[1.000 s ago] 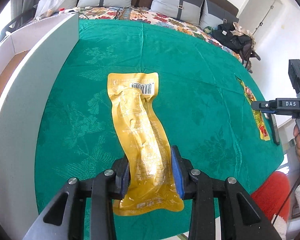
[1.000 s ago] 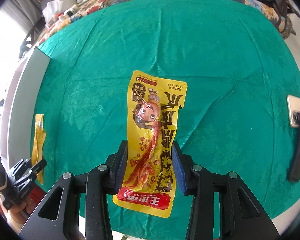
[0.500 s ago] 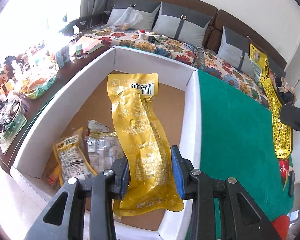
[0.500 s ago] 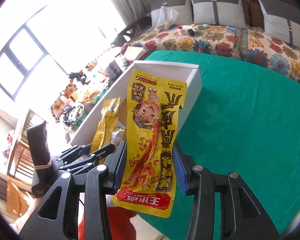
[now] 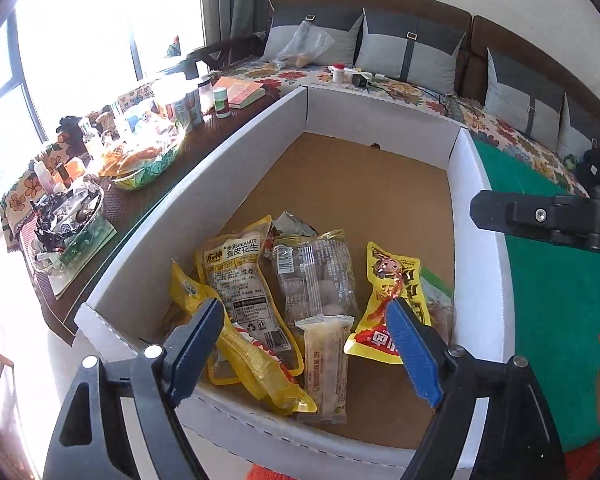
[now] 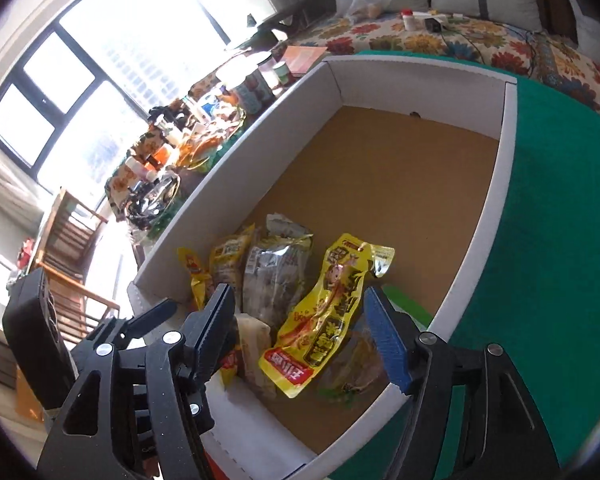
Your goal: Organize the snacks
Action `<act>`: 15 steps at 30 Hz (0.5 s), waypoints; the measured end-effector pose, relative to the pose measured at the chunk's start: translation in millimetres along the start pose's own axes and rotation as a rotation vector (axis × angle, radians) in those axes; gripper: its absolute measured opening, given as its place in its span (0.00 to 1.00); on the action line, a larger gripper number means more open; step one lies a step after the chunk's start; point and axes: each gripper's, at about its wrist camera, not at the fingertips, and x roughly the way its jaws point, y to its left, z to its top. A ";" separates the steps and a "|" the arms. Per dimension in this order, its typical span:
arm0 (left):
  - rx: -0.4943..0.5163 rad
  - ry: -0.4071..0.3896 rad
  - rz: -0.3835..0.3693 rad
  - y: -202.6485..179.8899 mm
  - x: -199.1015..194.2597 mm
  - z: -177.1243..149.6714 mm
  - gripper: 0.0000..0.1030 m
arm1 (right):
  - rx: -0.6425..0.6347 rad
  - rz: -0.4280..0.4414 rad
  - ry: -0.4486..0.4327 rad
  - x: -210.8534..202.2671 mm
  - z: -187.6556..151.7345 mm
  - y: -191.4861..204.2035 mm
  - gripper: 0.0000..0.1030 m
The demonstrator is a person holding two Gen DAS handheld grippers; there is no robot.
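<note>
Both jaws: left gripper (image 5: 304, 350) and right gripper (image 6: 300, 336) opening wide, nothing between my pads
Snacks: gold pouch (image 5: 256, 364) and yellow cartoon packet (image 6: 320, 320) lie in the white box (image 5: 476, 240) among other packets
Handling: light, floppy, slick film; I judge a pinch across the flat sealed end holds best
Hidden: lower packets overlap, labels partly covered; desk under green cloth (image 5: 540, 300)

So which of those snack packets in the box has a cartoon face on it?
The bright yellow packet nearest the box's right wall, red band at its bottom end. The peanut bag, clear-wrapped packet and plain golden pouch show no face.
</note>
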 end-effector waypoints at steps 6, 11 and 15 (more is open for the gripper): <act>0.034 -0.141 0.086 -14.4 -44.7 18.3 0.98 | -0.101 -0.035 -0.163 -59.8 8.5 2.8 0.79; -0.010 -0.208 0.187 -15.6 -69.5 26.6 1.00 | -0.209 -0.166 -0.253 -90.2 7.9 6.1 0.82; -0.008 -0.215 0.229 -16.6 -74.4 24.6 1.00 | -0.316 -0.183 -0.306 -100.4 -2.0 12.9 0.82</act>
